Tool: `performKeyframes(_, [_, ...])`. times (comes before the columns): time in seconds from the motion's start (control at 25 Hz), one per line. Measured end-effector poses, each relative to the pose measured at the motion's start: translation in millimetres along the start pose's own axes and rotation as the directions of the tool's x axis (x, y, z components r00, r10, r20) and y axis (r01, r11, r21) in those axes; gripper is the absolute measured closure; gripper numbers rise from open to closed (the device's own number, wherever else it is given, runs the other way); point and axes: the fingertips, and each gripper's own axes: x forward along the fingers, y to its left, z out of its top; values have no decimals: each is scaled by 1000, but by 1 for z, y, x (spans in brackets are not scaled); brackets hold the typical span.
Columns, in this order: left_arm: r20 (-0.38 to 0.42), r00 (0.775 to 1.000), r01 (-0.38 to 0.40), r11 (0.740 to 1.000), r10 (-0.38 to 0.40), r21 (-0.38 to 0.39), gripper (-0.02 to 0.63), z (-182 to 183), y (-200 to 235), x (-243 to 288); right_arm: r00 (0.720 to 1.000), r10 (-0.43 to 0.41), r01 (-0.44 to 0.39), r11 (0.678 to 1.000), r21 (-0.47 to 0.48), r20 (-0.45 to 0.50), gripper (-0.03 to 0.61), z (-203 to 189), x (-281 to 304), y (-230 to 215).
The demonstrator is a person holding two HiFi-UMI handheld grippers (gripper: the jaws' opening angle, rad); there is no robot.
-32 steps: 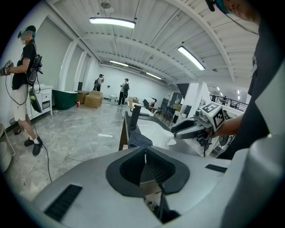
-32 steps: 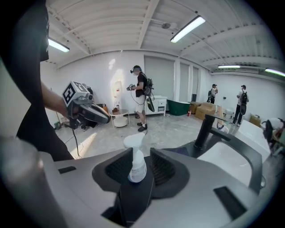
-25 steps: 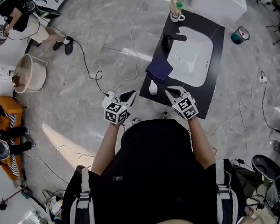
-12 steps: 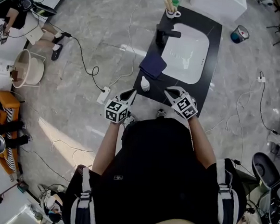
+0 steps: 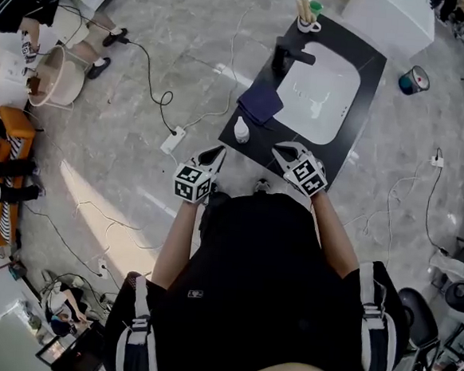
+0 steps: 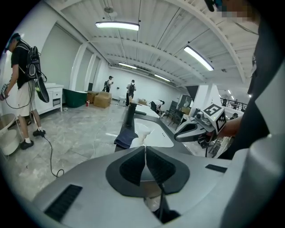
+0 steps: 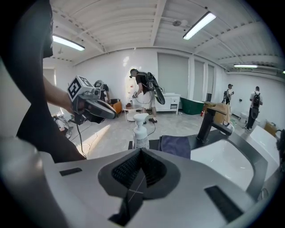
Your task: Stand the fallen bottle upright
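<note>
Black worktop with a white sink, bottle upright at its near left corner.
I see my left gripper and right gripper by the worktop's near edge, both sets of jaws together on nothing.

Workshop hall, seen from above and from worktop height. Grey marble-patterned floor, strewn with loose cables and a white power strip. A black worktop with an inset white basin stands free on the floor (a white cabinet lies just beyond it). White walls. The ribbed white ceiling carries long strip lights. A pale tub sits at far left.
</note>
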Motion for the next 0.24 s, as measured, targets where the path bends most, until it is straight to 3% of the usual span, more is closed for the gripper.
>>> performKeyframes(0.24, [13,999,-51,998,51,-21,592,-8,-5,-6,999,38,-38,999,-28,-4,518,-6,1,0])
